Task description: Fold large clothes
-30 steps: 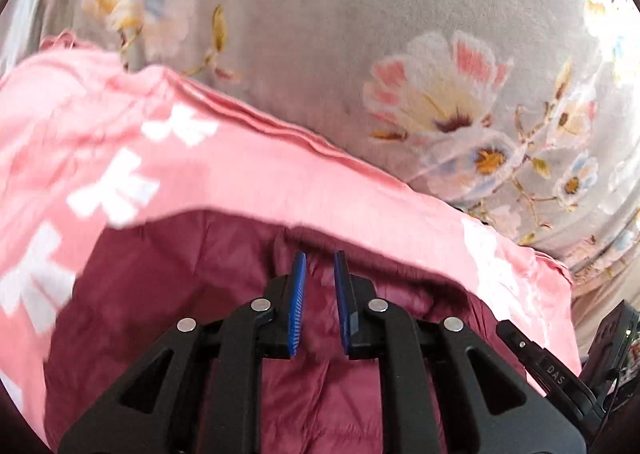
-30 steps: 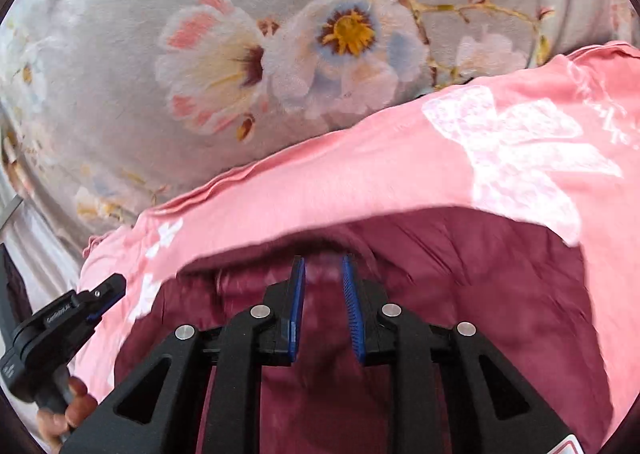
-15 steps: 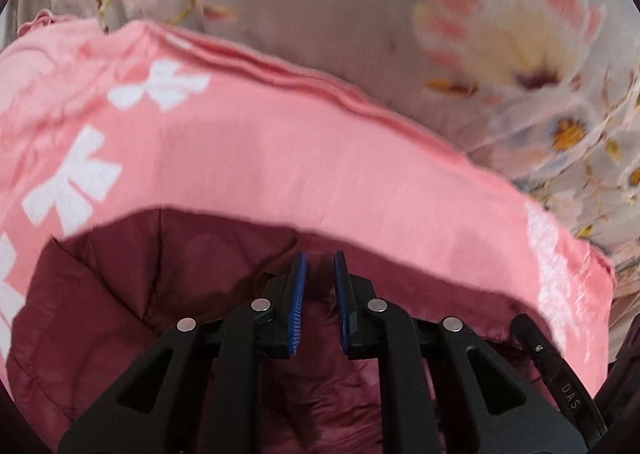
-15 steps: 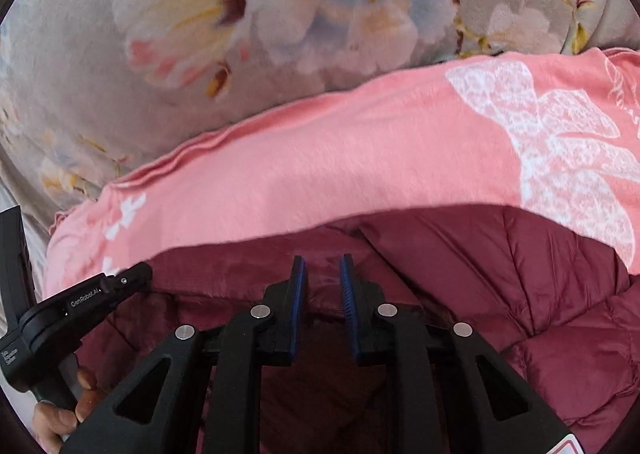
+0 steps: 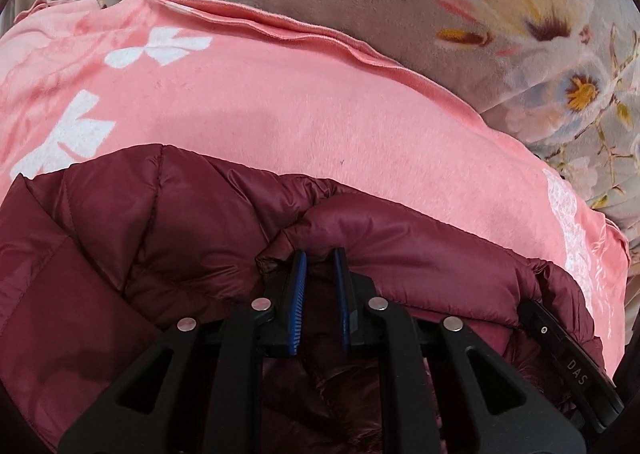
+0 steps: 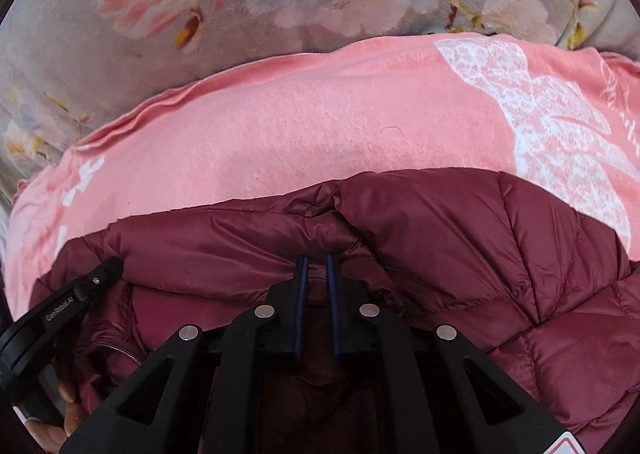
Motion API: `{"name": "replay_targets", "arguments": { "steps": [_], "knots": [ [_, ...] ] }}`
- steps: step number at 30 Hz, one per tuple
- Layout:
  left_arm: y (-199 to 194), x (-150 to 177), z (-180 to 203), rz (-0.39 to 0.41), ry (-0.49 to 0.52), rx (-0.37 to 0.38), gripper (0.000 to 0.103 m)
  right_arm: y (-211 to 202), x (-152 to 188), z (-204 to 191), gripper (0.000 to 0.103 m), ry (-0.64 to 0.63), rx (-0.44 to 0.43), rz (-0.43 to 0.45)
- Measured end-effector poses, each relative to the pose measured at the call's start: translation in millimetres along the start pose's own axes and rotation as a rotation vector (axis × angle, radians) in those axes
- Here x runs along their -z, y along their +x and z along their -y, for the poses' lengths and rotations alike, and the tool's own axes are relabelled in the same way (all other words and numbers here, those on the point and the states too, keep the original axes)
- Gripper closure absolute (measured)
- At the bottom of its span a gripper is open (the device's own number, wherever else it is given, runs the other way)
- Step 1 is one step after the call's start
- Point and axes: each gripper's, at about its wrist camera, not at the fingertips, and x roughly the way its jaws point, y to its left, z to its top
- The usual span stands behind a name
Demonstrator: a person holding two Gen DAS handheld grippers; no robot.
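**Both grippers pinching the jacket edge**

I see my left gripper (image 5: 320, 254) and right gripper (image 6: 317, 258) each narrowed onto a fold of the maroon puffer jacket (image 5: 132, 238), which lies on the pink blanket (image 5: 280, 105) over floral bedding (image 6: 120, 65).

A quilted maroon jacket (image 5: 152, 238) of smooth, glossy cloth is seen upon a matt, fuzzy pink blanket (image 5: 280, 105). Beyond the jacket, a soft, plush flowered cover (image 6: 120, 65) is shown. Matt black plastic and shiny metal rivets are seen on the left gripper (image 5: 320, 258).
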Motion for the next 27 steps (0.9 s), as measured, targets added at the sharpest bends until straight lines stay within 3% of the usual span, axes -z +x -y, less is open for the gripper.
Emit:
{"name": "replay_targets", "arguments": {
  "steps": [7,10,11,15,18,20,22,24,27],
  "knots": [
    [3,1,4,0.005,0.020,-0.022,0.090,6,-4,-9,0.098,-0.057,0.071,0.000],
    [3,1,6,0.010,0.028,-0.035,0.090,-1,-5,-1,0.095,-0.025,0.017,0.020],
    [2,1,5,0.012,0.022,-0.027,0.090,-11,-5,7,0.091,0.006,-0.042,0.044],
    [-32,6,-13,0.019,-0.039,0.031,0.088,-79,9,30,0.082,0.064,-0.131,0.183],
    [-76,18,-32,0.048,-0.060,0.081,0.071,-129,28,41,0.081,0.060,-0.176,0.213],
    [-107,27,-47,0.064,-0.071,0.101,0.069,-161,44,47,0.079,0.059,-0.197,0.202],
    [-137,36,-63,0.052,-0.083,0.132,0.067,-190,61,50,0.074,0.043,-0.206,0.199],
    [-166,48,-78,0.044,-0.076,0.150,0.065,-231,88,56,0.054,0.022,-0.188,0.211],
    [-210,76,-100,0.037,-0.025,0.141,0.043,-288,138,75,0.035,0.018,-0.173,0.251]
  ]
}}
